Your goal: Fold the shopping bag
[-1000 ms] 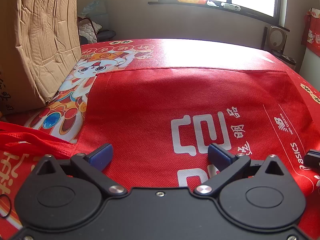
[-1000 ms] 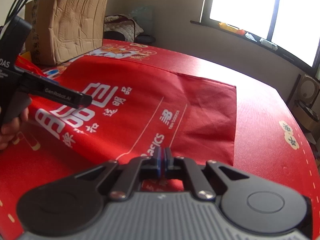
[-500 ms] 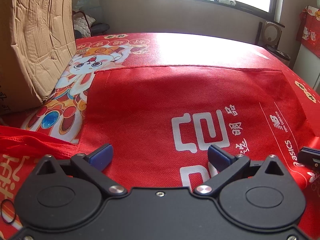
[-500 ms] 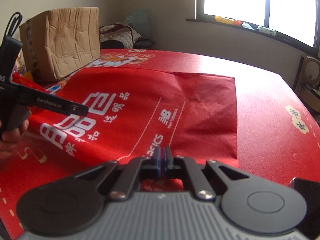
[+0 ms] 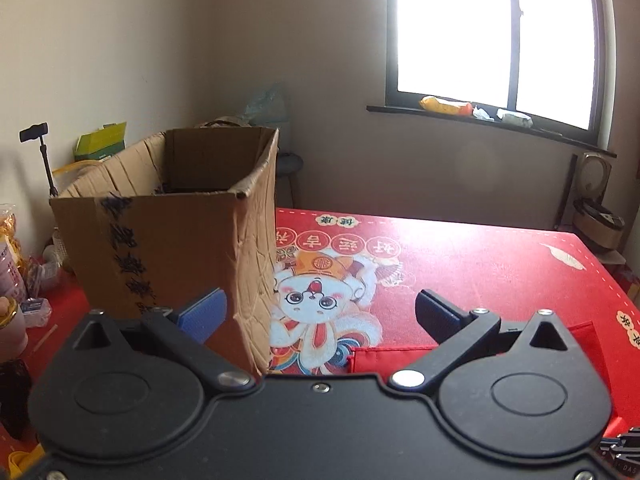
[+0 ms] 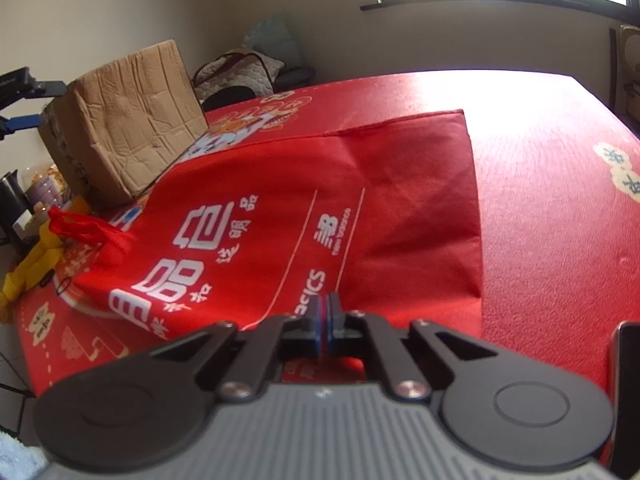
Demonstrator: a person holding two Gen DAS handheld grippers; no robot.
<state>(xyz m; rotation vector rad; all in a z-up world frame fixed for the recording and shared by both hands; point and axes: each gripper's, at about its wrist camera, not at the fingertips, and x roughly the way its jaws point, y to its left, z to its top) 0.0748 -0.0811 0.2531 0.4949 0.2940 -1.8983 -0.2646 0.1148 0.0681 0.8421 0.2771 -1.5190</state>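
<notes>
Right gripper (image 6: 323,322), at 6 o'clock in the right wrist view: jaws pressed together at the near edge of the bag (image 6: 304,208). Whether a fold of fabric sits between the pads cannot be told; the hem passes under them. The bag lies flat on the red tablecloth (image 6: 560,200), its print facing up, its handle (image 6: 86,228) bunched at 9 o'clock over the cloth's left edge.

Left gripper (image 5: 318,314), in the left wrist view: jaws wide, nothing between them, raised above the table, with only the bag's far edge (image 5: 392,356) showing at 6 o'clock.

Risks, judged from this layout:
- If the right grip is only on the hem's lip, a pull could slip off and leave the fold skewed.
- With one corner lifted and the other free, the thin fabric would likely sag and crease diagonally; the existing diagonal crease at 3 o'clock of the bag suggests it takes creases easily.
- The loose handle may catch on clutter at the table's left edge and drag the bag askew.

Edges and room, near to far:
- From 12 to 3 o'clock of the bag the cloth is open, giving room to carry a fold across.
- The box (image 6: 124,120) stands at 10 o'clock, just beside the bag's far left corner; in the left view its wall is close to the left finger (image 5: 204,314), so a leftward swing would likely knock it.
- Beyond the table's far edge: wall and window sill (image 5: 480,116).
</notes>
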